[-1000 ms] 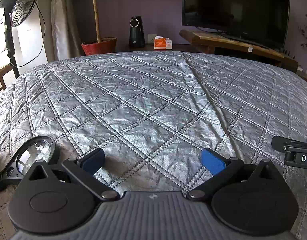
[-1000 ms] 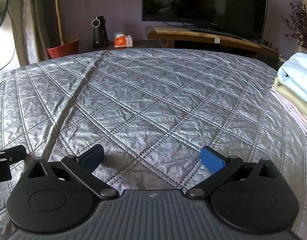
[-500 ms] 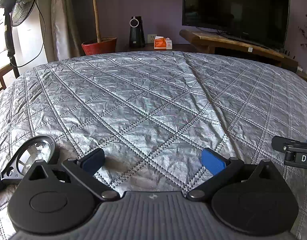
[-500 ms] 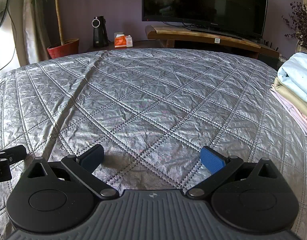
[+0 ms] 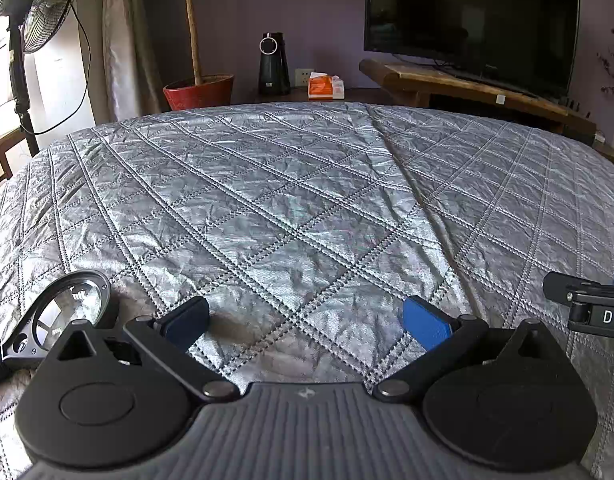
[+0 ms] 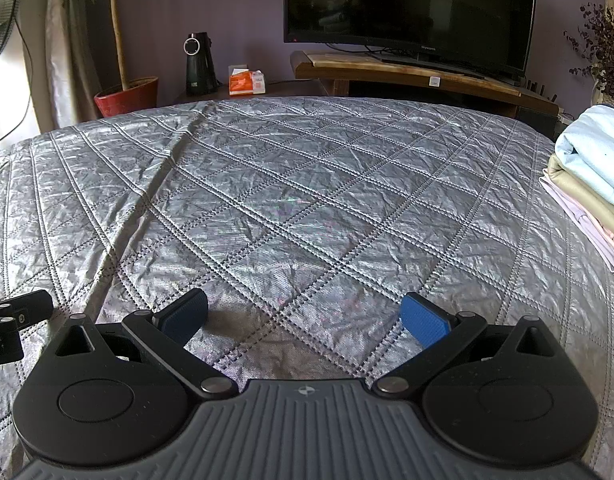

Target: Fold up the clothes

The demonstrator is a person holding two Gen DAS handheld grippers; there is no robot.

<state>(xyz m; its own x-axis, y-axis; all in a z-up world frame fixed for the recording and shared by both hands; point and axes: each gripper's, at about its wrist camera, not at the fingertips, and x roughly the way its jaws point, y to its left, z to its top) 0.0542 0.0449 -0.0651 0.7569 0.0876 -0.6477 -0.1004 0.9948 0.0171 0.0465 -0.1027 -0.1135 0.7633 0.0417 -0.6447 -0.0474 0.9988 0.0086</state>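
A stack of folded clothes, light blue on top of beige and pink, lies at the right edge of the silver quilted bedspread in the right wrist view. No loose garment shows on the bedspread. My left gripper is open and empty, low over the near edge. My right gripper is open and empty, level with it. Part of the right gripper shows at the left view's right edge, and part of the left gripper at the right view's left edge.
A round black lens-like object lies on the bedspread by my left gripper. Beyond the bed stand a TV on a wooden bench, a potted tree, a black speaker, a tissue box and a fan.
The round black object at the lower left has shifted slightly. Both grippers stay open and in place.
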